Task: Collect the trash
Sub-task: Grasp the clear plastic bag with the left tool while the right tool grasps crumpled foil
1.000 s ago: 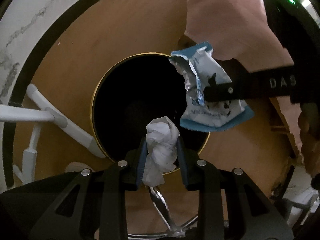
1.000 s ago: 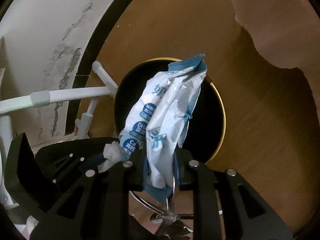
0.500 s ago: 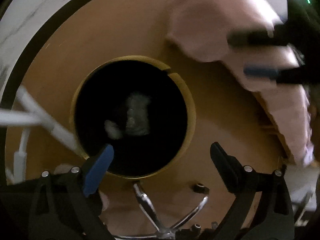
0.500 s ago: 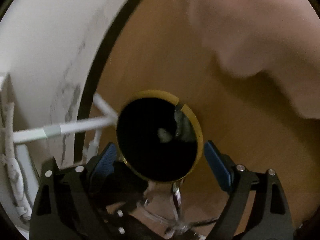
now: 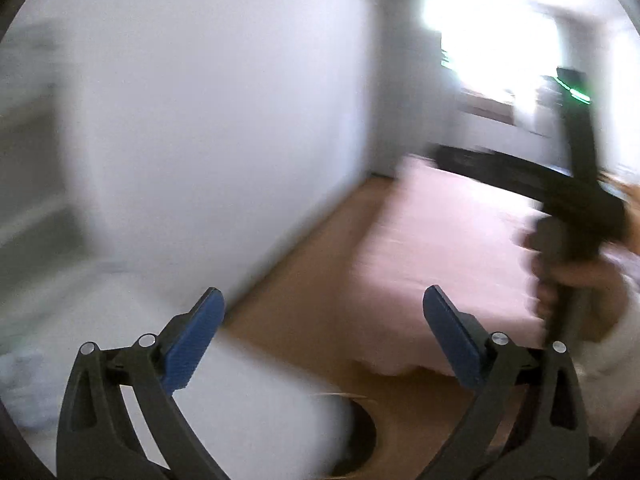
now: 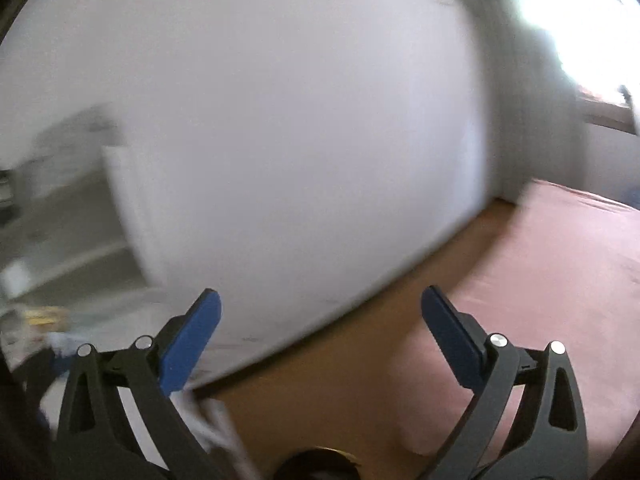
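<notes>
Both views are smeared by motion. My left gripper stands wide open with nothing between its blue pads. In the right wrist view my right gripper has its jaws opening, also with nothing between them. The black bin with the gold rim shows only as a dark arc at the bottom edge, below both grippers, and as a dark bin mouth in the right wrist view. No trash is in sight. At the right of the left wrist view, a hand holds the other gripper's black body.
A white wall fills most of both views. A wooden floor runs along it. A pink bed cover lies to the right. White shelves stand at the left, and a bright window is at the top right.
Both grippers opened and dropped the crumpled tissue and the blue-and-white wrapper into the bin. Both then rose and tilted up from the bin mouth towards the wall.
</notes>
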`<state>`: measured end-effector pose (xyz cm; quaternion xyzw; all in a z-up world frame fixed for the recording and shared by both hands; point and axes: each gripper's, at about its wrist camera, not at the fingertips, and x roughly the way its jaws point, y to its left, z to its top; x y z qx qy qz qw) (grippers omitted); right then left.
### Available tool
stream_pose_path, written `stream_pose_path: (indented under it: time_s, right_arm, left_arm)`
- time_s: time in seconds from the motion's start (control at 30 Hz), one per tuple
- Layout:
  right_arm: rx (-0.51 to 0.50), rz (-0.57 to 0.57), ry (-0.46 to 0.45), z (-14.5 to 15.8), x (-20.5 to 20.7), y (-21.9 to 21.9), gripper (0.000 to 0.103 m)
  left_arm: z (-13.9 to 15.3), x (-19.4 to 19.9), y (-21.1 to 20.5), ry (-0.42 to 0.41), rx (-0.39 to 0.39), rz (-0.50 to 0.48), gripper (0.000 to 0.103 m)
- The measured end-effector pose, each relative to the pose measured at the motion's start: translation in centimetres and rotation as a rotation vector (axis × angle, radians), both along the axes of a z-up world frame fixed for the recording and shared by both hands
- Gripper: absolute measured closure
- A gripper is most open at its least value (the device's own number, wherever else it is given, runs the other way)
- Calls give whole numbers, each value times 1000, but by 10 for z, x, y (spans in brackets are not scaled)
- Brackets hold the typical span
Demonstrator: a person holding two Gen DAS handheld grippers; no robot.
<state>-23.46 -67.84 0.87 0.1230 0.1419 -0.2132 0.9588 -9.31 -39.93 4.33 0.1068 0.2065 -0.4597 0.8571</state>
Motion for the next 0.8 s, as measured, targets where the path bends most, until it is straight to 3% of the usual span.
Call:
stream_pose_path:
  time_s: [0.07, 0.2, 0.23, 0.3, 0.37, 0.43, 0.53, 0.63, 0.7, 0.77, 0.8]
  right_arm:
    - [29, 155, -1, 0, 47, 42, 6]
    - [57, 412, 154, -28, 152, 139, 6]
    - [59, 458, 194, -35, 172, 163, 6]
    - [46, 526, 271, -52, 208, 210, 6]
    - [15, 548, 353, -68, 235, 249, 6]
    - [9, 556, 421, -82, 252, 274, 6]
    - [48, 564, 463, -94, 263, 288, 6]
    - [32, 549, 506, -102, 275, 305, 6]
    - [16, 544, 542, -108, 287, 316, 12]
    - [6, 545, 576, -115, 296, 324, 23]
    - [0, 545, 586, -118, 297, 326, 34]
  left_arm:
    - [9, 33, 70, -38, 38, 240, 6]
    - [-2, 74, 193, -34, 122, 662, 6]
    - [-11, 86, 233, 21, 146, 789, 6]
    - [-22, 97, 279, 127, 131, 894, 7]
    - [-33, 107, 309, 204, 102, 924, 7]
    - [-38, 107, 324, 219, 99, 906, 7]
    - [-40, 116, 313, 206, 129, 856, 7]
    - [-59, 145, 310, 215, 140, 805, 11]
    - [-67, 159, 312, 243, 144, 782, 41]
    - [-73, 165, 318, 296, 123, 758, 56]
    - [-74, 164, 322, 309, 106, 748, 63]
